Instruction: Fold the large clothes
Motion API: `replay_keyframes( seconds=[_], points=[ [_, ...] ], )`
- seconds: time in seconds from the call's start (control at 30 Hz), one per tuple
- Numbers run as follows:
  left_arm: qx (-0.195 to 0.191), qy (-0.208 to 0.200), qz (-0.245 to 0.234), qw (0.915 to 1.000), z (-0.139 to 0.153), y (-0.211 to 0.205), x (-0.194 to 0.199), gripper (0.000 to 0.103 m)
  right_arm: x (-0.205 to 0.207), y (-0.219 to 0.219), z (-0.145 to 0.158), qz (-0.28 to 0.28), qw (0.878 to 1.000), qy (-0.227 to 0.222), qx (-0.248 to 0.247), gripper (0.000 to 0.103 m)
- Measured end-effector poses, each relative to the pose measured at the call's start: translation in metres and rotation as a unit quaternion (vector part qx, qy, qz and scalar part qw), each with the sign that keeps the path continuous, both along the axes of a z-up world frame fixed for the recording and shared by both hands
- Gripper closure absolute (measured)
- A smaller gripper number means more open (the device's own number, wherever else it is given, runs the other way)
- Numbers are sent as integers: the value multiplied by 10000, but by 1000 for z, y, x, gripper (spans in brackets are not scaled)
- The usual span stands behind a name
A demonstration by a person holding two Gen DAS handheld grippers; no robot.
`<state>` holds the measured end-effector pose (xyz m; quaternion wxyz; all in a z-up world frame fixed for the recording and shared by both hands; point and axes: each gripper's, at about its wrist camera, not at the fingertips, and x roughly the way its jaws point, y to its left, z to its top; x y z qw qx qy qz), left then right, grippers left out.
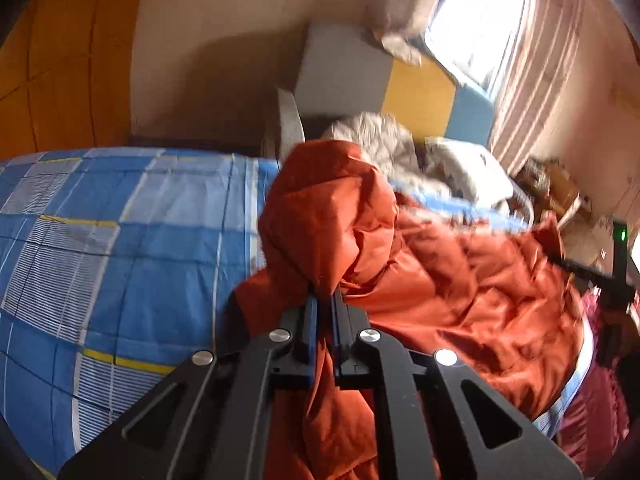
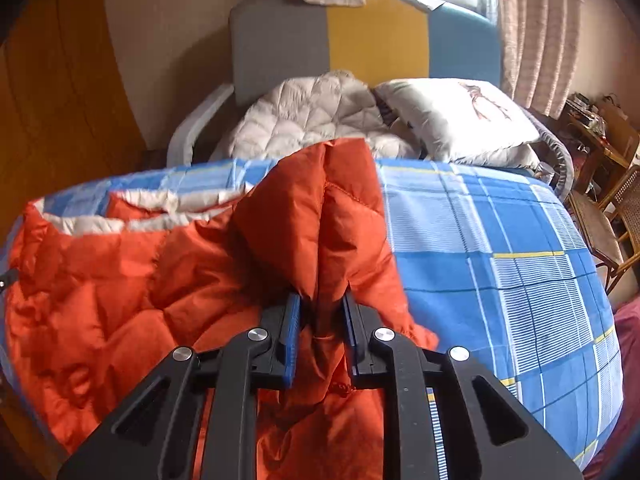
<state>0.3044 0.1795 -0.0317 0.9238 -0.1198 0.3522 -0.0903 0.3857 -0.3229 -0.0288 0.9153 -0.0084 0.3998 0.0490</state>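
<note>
Left wrist view: the left gripper (image 1: 325, 296) is pinching a raised fold of the orange quilted jacket (image 1: 460, 276), which is lying on the blue checked bedspread (image 1: 120, 220); the right gripper (image 2: 322, 300) is clamping another bunched fold.

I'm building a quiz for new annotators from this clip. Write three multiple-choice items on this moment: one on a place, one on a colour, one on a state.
1. Where does the orange quilted jacket lie?
A. on the blue checked bedspread
B. on the wicker chair
C. on the floor

2. What colour is the middle panel of the headboard?
A. red
B. yellow
C. green

3. What is the right gripper doing?
A. hanging open above the bed
B. clamping a fold of the jacket
C. gripping the pillow

Key: 1 A, the jacket spreads over the checked cover; 2 B, yellow sits between grey and blue panels; 3 B, orange fabric bunches between its blue-padded fingers, as it does in the left gripper.
</note>
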Motion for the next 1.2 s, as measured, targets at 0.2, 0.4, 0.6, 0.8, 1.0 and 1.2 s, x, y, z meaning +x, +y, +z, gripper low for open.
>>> replay_keyframes(
  seconds=[0.2,0.4,0.6,0.8,1.0,1.2],
  points=[
    [-90,-264,349,9990,13,1,7,99,3,-5,19,-222,9991,-331,167,86],
    [-22,86,719,9974,-4,-8,44,99,28,-5,3,-514,9983,-244,79,93],
    [250,648,775,9946,-39,-18,86,98,58,0,-34,-684,9975,76,-170,94],
    [416,880,636,9932,-71,-24,105,97,76,5,-68,-724,9959,277,-462,94],
    [453,802,643,9937,-90,-29,106,97,89,9,-92,-713,9957,372,-466,94],
    [327,883,732,9929,-92,-27,106,97,91,8,-101,-752,9955,387,-435,94]
  ],
)
